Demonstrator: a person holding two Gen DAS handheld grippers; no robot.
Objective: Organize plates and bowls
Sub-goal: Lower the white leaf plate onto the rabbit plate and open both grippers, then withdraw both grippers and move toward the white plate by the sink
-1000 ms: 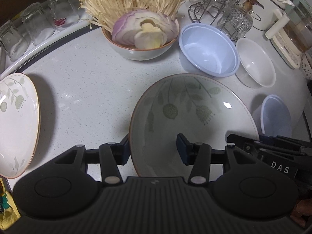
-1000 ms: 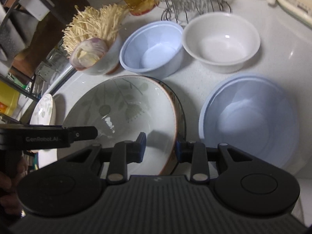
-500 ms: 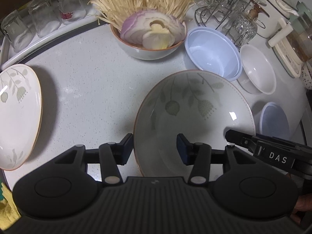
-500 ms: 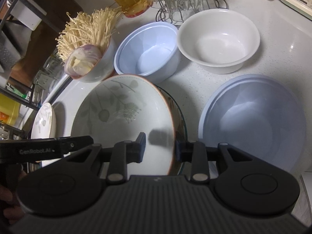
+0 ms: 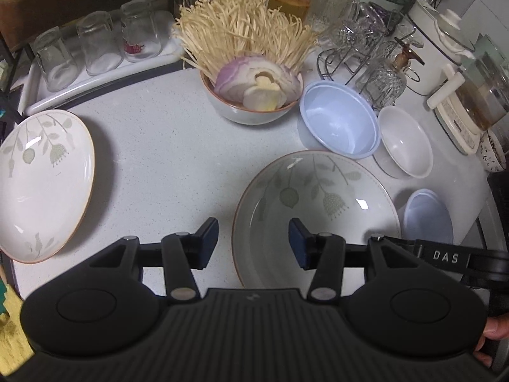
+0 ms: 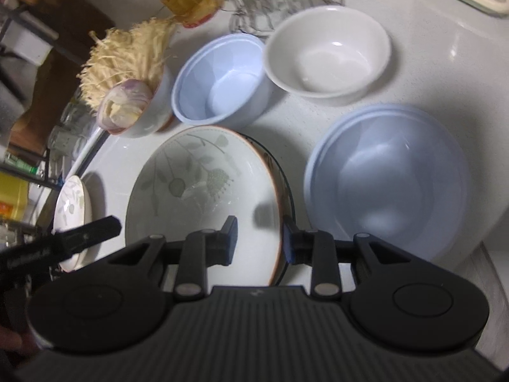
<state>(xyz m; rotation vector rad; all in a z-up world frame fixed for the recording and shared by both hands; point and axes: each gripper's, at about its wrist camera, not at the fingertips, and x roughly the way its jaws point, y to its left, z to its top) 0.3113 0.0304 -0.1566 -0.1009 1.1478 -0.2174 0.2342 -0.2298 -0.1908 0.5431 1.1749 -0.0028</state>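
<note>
A large floral plate (image 5: 318, 210) lies on the white counter. My left gripper (image 5: 253, 243) is open, its fingers straddling the plate's left rim without clamping it. My right gripper (image 6: 258, 240) is open too, its fingers on either side of the same plate's (image 6: 203, 197) right rim, which rests on a dark-rimmed plate (image 6: 288, 197). A second floral plate (image 5: 41, 184) lies at the left. A blue bowl (image 5: 338, 121), a white bowl (image 5: 405, 141) and a large blue bowl (image 6: 388, 181) stand to the right.
A bowl of enoki mushrooms and onion (image 5: 251, 95) stands at the back. Upturned glasses (image 5: 95, 44) fill a tray at the back left. A wire rack with glassware (image 5: 362, 54), an oil bottle (image 6: 184, 0) and a kettle (image 5: 435, 38) line the back right.
Both grippers have pulled back and up, so the floral plate sits farther right and lower in the left view. The left fingers have spread wider apart.
</note>
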